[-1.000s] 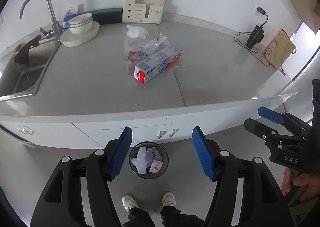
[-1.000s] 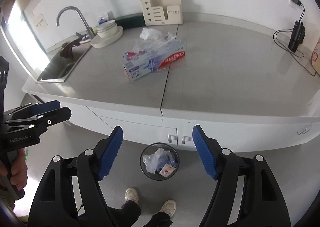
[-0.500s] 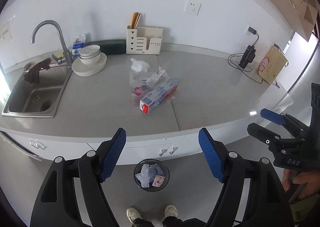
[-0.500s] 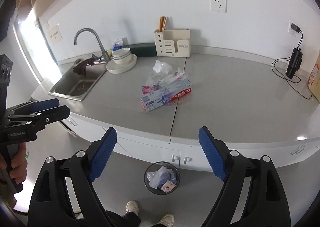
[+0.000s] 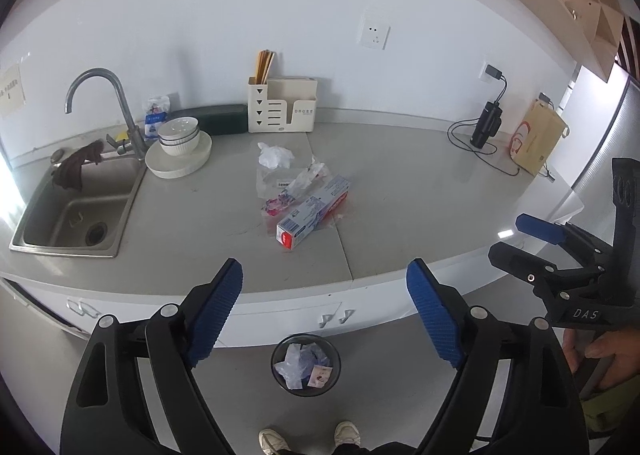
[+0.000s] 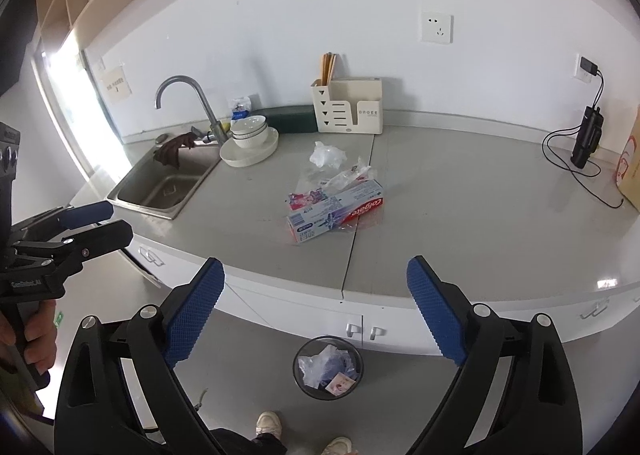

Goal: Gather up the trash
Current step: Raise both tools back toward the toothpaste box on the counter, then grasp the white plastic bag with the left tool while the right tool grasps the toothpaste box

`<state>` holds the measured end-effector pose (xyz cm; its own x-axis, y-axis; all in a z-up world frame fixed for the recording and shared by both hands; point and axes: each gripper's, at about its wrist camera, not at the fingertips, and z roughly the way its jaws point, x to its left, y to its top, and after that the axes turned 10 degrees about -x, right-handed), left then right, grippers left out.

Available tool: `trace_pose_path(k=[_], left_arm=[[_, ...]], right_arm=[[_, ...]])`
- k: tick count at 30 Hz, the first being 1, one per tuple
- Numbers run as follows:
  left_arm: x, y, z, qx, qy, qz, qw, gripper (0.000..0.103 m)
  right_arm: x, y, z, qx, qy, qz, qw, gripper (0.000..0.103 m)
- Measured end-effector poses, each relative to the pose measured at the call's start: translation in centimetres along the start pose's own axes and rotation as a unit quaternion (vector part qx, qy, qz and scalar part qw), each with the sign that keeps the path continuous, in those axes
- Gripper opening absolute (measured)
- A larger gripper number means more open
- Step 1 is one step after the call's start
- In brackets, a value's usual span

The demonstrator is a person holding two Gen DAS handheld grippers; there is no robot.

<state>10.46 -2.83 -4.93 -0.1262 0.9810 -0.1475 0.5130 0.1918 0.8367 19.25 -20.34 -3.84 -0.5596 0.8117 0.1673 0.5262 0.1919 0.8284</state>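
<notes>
The left claw [image 5: 324, 311] points downward at a slant, its blue pads [image 5: 216, 309] wide apart and opening, nothing between them. The right claw [image 6: 314, 309] tilts the same way, its jaws also opening and empty. Each shows in the other's view from the side: a hand [image 5: 608, 355] grips the right handle, another hand [image 6: 30, 339] the left. Two shoes [image 5: 308, 437] stand below.

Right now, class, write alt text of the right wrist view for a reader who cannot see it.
A red-and-white toothpaste box lies among clear plastic wrappers and a crumpled white tissue on a grey countertop. The right gripper, its blue-padded jaws opening with nothing between them, hangs above a round black mesh bin holding trash on the floor.
</notes>
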Motion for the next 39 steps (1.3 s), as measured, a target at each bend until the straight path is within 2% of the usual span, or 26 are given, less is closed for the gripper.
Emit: trace_pose_path(k=[10,15,20,24,31,36,39], left_arm=[[0.9,1.5,2.6,0.004,0.034,-0.024,0.9991,0.084],[2.2,2.6,4.6,0.011,0.048,-0.035,0.9982,0.084],[4.4,4.5,8.9,0.022,0.044,-0.024,0.9985,0.084],[6.5,7.1,13.6,0.022,0.020,0.012,0.9995,0.084],[10.3,12.2,21.9,0.048,-0.043,0.030,0.9975,0.084],[11.6,13.8,27.6,0.080,-0.071,0.067,0.9920,0.085],[12.6,14.4,30.5,0.100,-0.084,0.048,0.9902,0.085]], right_arm=[[-2.3,1.4,2.4,0.009,0.014,0.002,1.000,0.093],[-2.9,2.2,5.4,0.022,0.021,0.009,1.000,0.093],[-3.4,3.4,10.5,0.037,0.011,0.018,0.999,0.093],[-3.2,4.8,15.0,0.051,-0.009,0.024,0.998,0.093],[-2.5,7.9,22.7,0.084,-0.066,0.041,0.993,0.093],[-3.2,8.2,26.8,0.113,-0.093,0.096,0.985,0.093],[-3.7,7.8,28.9,0.138,-0.107,0.103,0.979,0.093]])
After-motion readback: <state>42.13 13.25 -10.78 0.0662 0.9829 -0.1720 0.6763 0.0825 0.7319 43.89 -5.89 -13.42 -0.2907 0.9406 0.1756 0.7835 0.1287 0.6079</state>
